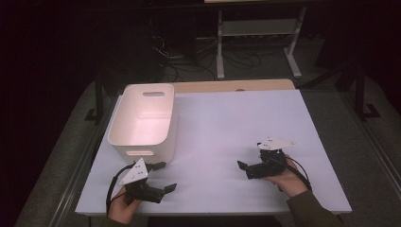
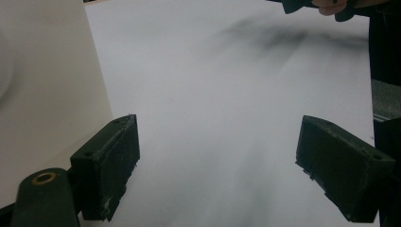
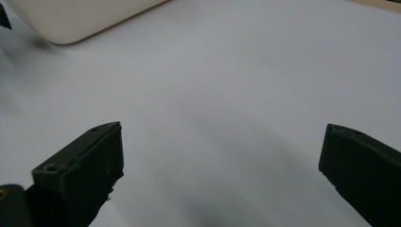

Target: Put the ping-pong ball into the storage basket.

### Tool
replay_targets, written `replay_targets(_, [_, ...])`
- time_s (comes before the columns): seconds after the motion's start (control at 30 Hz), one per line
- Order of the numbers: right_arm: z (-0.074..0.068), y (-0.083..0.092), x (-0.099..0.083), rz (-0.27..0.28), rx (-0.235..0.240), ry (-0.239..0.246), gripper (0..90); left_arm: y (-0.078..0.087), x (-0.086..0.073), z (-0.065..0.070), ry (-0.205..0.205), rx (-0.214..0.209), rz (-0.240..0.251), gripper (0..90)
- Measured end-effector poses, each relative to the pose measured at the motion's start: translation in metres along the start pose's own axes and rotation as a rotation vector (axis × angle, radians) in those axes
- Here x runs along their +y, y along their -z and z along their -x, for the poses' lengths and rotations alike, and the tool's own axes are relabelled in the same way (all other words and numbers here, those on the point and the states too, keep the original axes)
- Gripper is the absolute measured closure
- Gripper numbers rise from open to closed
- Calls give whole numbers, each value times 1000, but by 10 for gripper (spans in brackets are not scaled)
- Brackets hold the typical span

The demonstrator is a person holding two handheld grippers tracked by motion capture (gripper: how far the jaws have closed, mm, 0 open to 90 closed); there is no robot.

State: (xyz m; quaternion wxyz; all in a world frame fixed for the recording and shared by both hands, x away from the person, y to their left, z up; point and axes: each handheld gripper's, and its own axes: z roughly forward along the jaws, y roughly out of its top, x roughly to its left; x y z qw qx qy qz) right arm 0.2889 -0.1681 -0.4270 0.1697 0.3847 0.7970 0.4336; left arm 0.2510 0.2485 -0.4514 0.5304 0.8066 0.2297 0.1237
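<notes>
Hovering low over the white tabletop [image 1: 227,123], both claws look to be at the start of the work, with nothing yet picked up; that is my reading of the step in hand. At the lower left of the high view, the left claw [image 1: 166,177] is held in the person's left hand [image 1: 122,204] with its jaws spread wide and empty, pointing toward the frame's right. The white bin [image 1: 142,120] stands just above it in the frame, center-left, upright, empty inside as far as can be seen, its near wall just beside the upper jaw but not clearly touching. In the left claw's own view, that wall fills the left edge, beside the left jaw. At the lower right, the right claw [image 1: 242,166], held in the right hand [image 1: 289,180], is also spread and empty, pointing toward the bin and well apart from it. Any next move would probably call for closing that gap toward the bin.
</notes>
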Motion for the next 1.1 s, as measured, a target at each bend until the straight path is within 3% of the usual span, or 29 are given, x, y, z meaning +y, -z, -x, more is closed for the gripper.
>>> replay_targets(0.37, [4, 11, -19, -17, -46, -1, 3, 0, 0, 0, 3, 0, -5, 142])
replay_targets(0.7, [9, 20, -31, 1, -91, -15, 0, 0, 0, 0, 3, 1, -8, 141])
replay_targets(1.1, [11, 19, -38, -19, -90, -24, 0, 0, 0, 0, 5, -1, -12, 141])
